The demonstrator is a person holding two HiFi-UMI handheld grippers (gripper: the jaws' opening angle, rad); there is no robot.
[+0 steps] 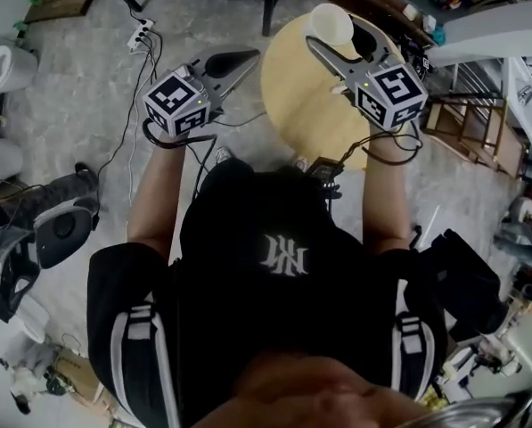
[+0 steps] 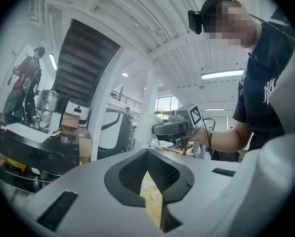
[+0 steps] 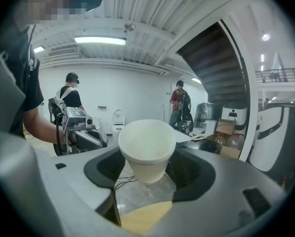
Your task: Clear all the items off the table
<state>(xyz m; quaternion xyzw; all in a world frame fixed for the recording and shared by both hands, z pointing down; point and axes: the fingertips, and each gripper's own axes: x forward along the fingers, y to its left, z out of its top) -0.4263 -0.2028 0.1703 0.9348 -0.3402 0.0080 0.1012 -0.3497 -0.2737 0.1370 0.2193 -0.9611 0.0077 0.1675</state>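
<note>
Person's capped head [image 1: 279, 239] fills the bottom of the head view and hides the desk's [image 1: 301, 105] near edge. Right gripper [image 1: 337, 38] has its jaws partway open, clamped on the lower body of a white foam cup [image 1: 330, 23], held up over the desk's far edge. Left gripper [image 1: 243, 59] is off the desk's left edge, jaws together, nothing held.

Risk: the soft cup wall could buckle or slip if squeezed or tipped. Cup's inside isn't visible, so a spill is possible. Can't tell whether other items remain on the desk.
</note>
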